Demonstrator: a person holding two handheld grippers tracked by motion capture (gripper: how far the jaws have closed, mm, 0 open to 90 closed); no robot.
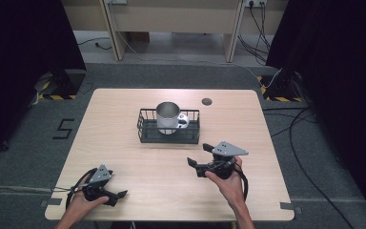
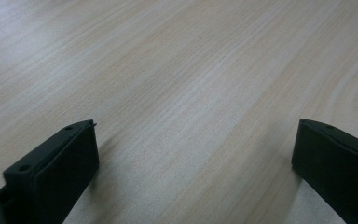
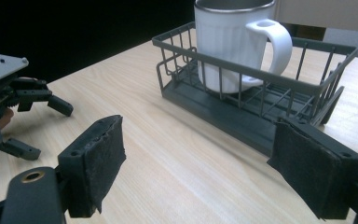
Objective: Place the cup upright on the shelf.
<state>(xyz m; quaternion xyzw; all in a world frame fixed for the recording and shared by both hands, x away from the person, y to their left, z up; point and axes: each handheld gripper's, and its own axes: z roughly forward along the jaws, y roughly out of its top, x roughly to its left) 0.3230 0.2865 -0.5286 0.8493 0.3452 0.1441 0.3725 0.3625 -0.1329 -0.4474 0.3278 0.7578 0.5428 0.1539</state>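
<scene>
A white mug with a metal rim (image 1: 167,117) (image 3: 228,42) stands upright in a dark wire rack (image 1: 145,130) (image 3: 279,80) at the middle of the wooden table (image 1: 171,181). Its handle points to the right in the high view. My right gripper (image 1: 197,153) (image 3: 199,121) hovers just in front of the rack, jaws wide apart and empty, pointing toward it. At the table's near left corner my left gripper (image 1: 119,197) (image 2: 198,123) rests low over bare wood, open with nothing between its jaws. The right gripper view also catches the left gripper (image 3: 51,131) at its left edge.
A round grey cable hole (image 1: 207,101) sits in the tabletop behind the rack. Black curtains flank the table on both sides. Cables (image 1: 305,157) trail across the grey floor at the right, and a taped mark (image 1: 63,129) lies on the floor at the left.
</scene>
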